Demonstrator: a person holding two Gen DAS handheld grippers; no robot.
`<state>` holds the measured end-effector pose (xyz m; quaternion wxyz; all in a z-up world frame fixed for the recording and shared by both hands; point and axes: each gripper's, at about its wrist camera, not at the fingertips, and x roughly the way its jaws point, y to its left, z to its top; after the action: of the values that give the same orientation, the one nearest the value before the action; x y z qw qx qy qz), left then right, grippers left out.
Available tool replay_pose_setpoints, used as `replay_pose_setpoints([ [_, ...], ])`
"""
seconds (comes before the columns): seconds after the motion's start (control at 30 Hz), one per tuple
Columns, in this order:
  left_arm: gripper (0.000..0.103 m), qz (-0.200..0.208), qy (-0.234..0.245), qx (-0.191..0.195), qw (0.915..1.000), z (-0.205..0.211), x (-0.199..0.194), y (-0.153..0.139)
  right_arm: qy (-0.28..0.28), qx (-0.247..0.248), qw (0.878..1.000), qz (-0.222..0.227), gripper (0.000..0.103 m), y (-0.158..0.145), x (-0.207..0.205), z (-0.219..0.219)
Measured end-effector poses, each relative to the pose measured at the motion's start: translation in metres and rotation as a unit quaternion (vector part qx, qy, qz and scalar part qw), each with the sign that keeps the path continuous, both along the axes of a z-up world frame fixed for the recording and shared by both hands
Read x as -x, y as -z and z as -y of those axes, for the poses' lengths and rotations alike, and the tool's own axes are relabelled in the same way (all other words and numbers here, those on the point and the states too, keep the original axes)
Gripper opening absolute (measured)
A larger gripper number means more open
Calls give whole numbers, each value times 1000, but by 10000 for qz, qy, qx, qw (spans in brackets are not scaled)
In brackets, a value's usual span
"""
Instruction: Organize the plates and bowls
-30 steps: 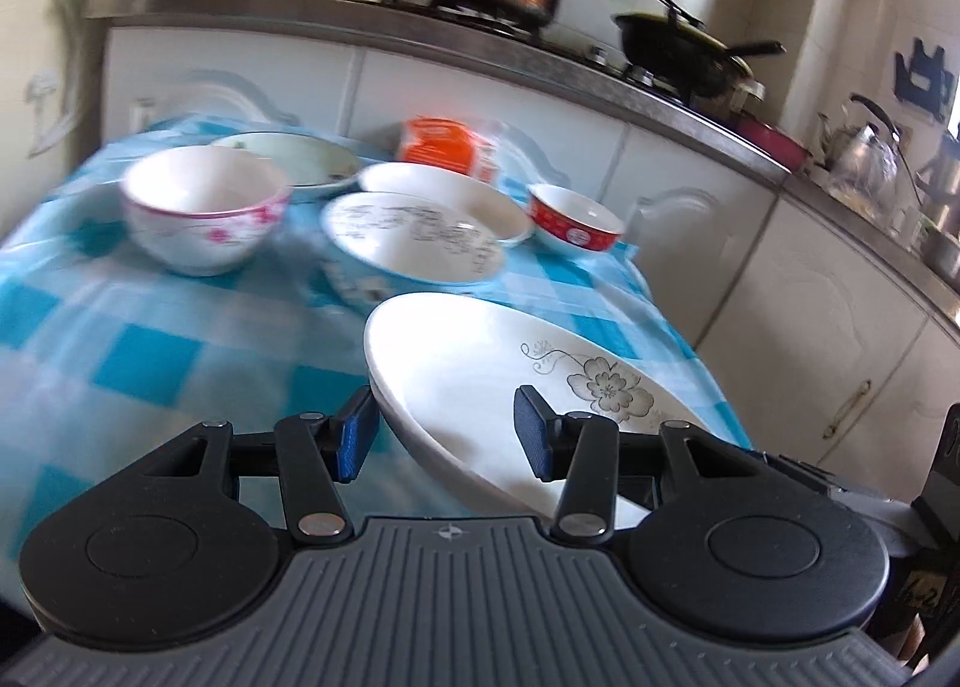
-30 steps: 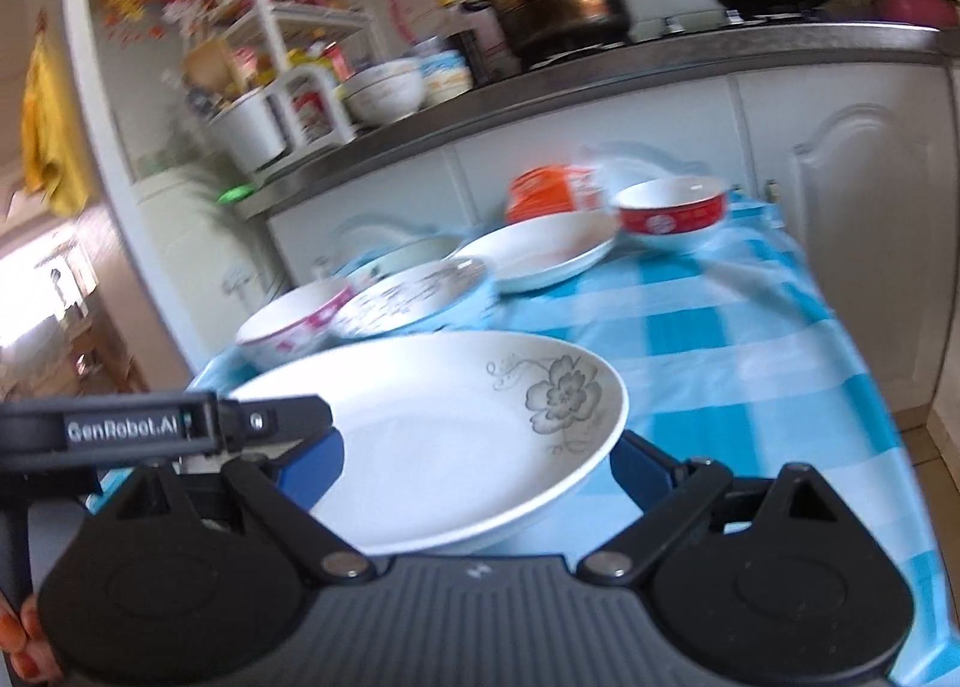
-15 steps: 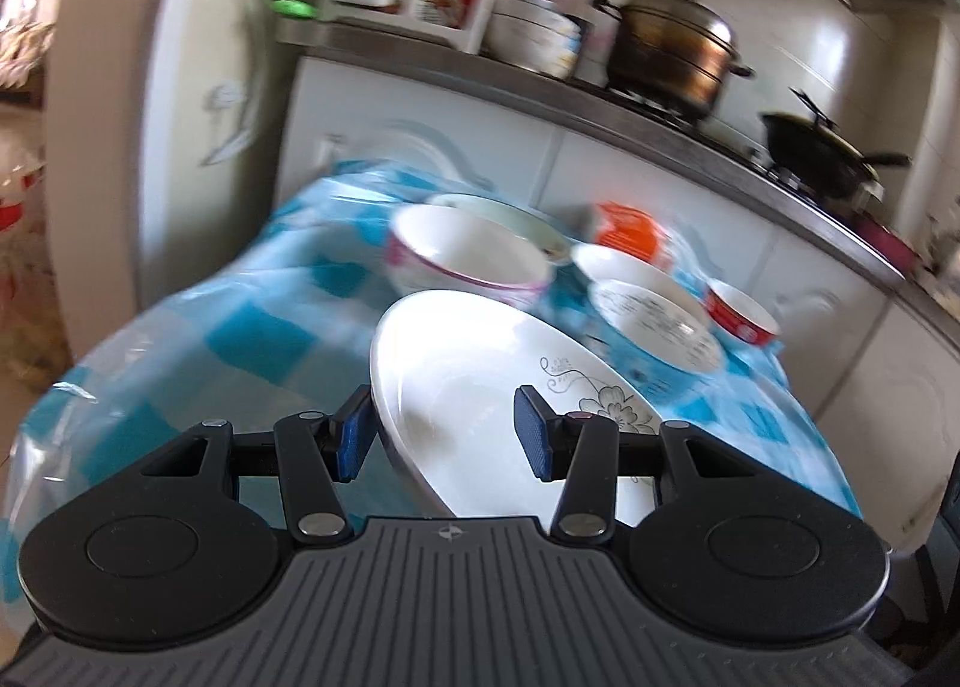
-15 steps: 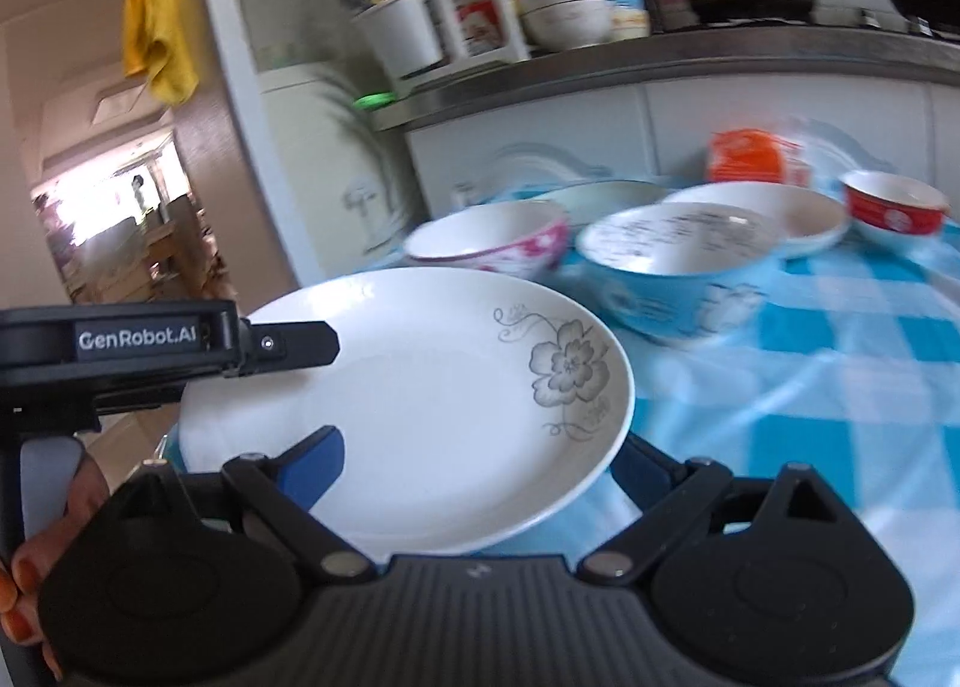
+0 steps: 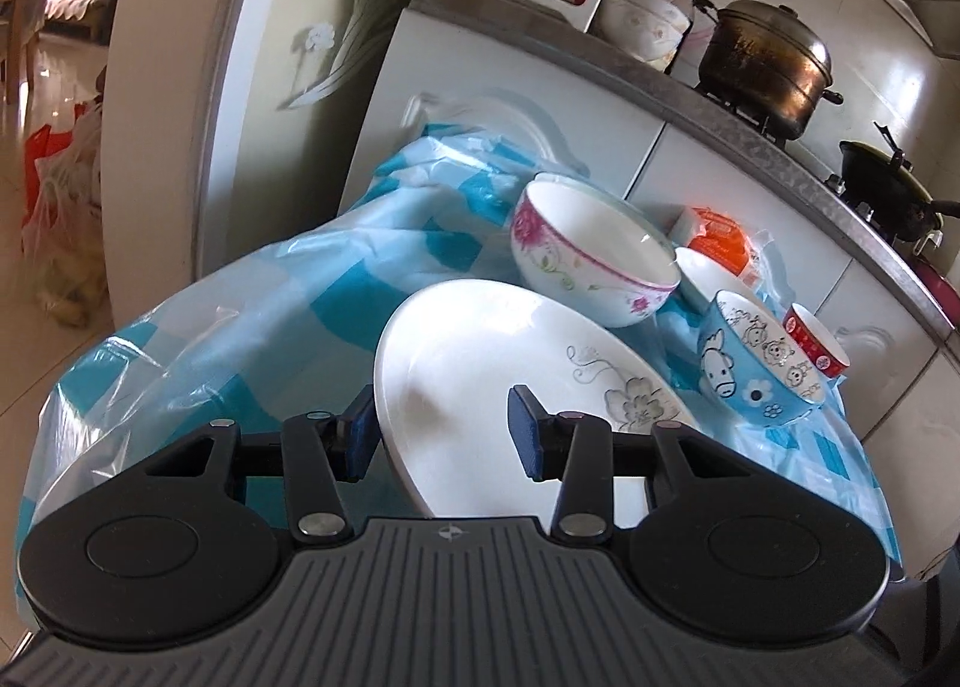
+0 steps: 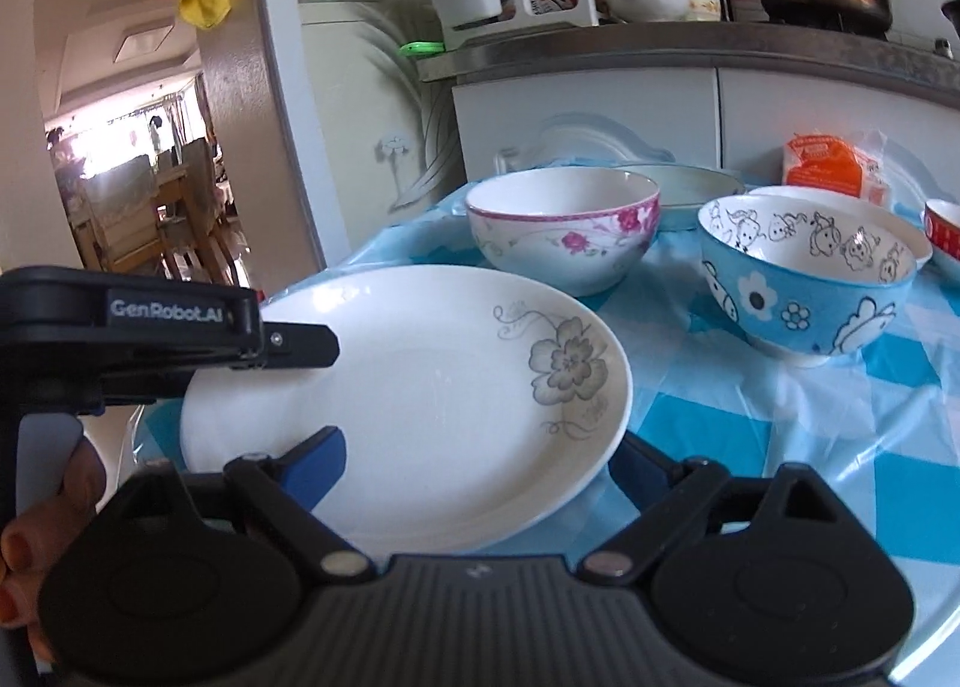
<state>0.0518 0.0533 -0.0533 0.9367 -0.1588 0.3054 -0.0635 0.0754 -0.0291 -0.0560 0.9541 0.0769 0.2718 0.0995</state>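
Observation:
A white plate with a grey flower [image 5: 480, 369] [image 6: 420, 387] is held over the near left part of the checked table. My left gripper [image 5: 441, 435] is shut on the plate's rim, one finger above and one below; it shows in the right wrist view [image 6: 288, 348] at the plate's left edge. My right gripper [image 6: 480, 459] is wide open, its fingers on either side of the plate's near edge; contact is unclear. Behind stand a pink-flowered bowl [image 5: 591, 252] [image 6: 564, 228], a blue cartoon bowl [image 5: 759, 369] [image 6: 807, 273] and a small red bowl [image 5: 816, 342] [image 6: 942, 228].
Other white plates [image 6: 690, 186] and an orange packet [image 6: 831, 168] lie at the table's back. The table [image 5: 270, 291] has a blue checked cloth under plastic. A white cabinet and counter [image 6: 660, 51] with pots stand behind. A doorway [image 6: 138, 177] opens to the left.
Both grippers and the plate have moved left along the table; the bowls now sit to the right and closer. The left grip on the plate is unchanged.

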Motion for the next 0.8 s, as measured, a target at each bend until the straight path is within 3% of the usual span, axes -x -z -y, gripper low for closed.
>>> replay_pose_setpoints([
  [0.33,48,-142,-89,-109,9998,2,3,6,-176,138,9997,-33,99,0,2,-7],
  [0.43,57,-117,-153,-160,9997,2,5,1,-220,161,9996,-51,100,-1,5,-9],
  [0.67,99,65,-402,-536,9977,3,13,-19,-140,201,9997,90,102,-12,16,-2],
  [0.8,102,201,-391,-710,9965,9,17,-32,29,213,9996,189,102,-20,21,5],
])
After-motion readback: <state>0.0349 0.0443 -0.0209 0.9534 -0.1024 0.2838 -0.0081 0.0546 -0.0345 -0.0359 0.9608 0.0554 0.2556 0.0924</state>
